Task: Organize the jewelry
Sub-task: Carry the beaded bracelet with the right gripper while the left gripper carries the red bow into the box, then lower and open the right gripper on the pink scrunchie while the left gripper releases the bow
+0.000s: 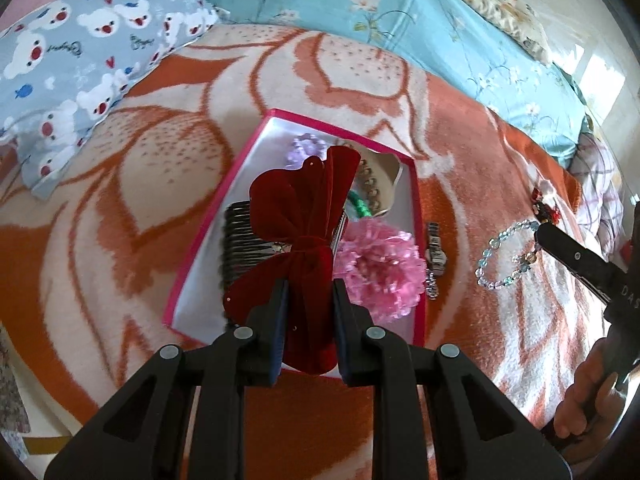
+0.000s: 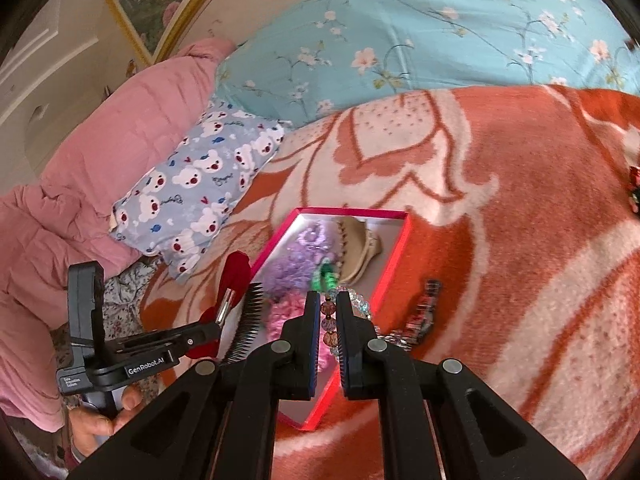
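Observation:
My left gripper point(image 1: 310, 286) is shut on a dark red velvet bow hair clip point(image 1: 304, 208) and holds it over the pink-rimmed white box point(image 1: 208, 240). In the box lie a black comb point(image 1: 240, 240), a pink scrunchie point(image 1: 380, 272), a purple scrunchie point(image 1: 306, 148) and a beige clip point(image 1: 376, 184). My right gripper point(image 2: 329, 300) is shut on a beaded bracelet point(image 2: 329, 322) at the box's right rim point(image 2: 394, 264). The bracelet also shows in the left wrist view point(image 1: 500, 256), at the right gripper's finger point(image 1: 576, 256).
A wristwatch point(image 1: 434, 252) lies on the orange and cream blanket point(image 1: 500, 160) just right of the box. A small red and black ornament point(image 1: 546, 204) lies further right. A bear-print pillow point(image 1: 80, 60) and a blue floral quilt point(image 1: 400, 12) lie behind.

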Demonstrator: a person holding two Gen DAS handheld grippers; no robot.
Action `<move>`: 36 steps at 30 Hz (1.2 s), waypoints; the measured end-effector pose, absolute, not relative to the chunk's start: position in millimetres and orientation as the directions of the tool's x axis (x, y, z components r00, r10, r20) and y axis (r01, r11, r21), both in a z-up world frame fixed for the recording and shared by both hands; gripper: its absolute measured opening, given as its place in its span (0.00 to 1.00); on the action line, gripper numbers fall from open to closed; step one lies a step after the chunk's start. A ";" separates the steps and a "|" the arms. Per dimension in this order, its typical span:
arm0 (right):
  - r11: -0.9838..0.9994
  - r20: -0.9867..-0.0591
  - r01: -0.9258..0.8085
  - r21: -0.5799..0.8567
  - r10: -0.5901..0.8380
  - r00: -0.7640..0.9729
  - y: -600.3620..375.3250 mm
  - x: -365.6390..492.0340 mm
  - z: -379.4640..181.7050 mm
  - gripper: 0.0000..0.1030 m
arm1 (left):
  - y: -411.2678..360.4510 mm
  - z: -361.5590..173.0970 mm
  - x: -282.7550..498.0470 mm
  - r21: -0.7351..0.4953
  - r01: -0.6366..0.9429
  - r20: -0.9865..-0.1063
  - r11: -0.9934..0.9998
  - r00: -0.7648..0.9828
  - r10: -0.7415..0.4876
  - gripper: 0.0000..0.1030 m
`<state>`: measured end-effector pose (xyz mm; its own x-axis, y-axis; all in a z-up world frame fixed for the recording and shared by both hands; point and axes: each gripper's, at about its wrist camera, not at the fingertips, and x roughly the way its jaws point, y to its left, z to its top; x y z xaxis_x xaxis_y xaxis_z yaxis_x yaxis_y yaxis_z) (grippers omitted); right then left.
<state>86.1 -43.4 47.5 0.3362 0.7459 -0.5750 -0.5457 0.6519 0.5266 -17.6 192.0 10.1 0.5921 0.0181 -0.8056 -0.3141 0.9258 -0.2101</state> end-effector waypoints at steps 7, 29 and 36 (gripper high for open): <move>0.619 -0.563 -0.585 0.523 0.767 0.308 -16.7 79.6 55.3 0.07 | 204.9 3.4 -28.3 -0.205 -0.341 -0.813 0.917 0.581 0.034 0.18; 0.580 -0.649 -0.615 0.533 0.748 0.143 60.3 64.8 -5.4 0.07 | 224.4 -29.3 -30.0 -0.170 -0.384 -0.851 0.907 0.521 0.061 0.18; 0.631 -0.682 -0.570 0.526 0.713 0.161 51.2 79.6 -27.5 0.07 | 222.1 -35.5 -25.8 -0.156 -0.380 -0.858 0.912 0.510 0.065 0.18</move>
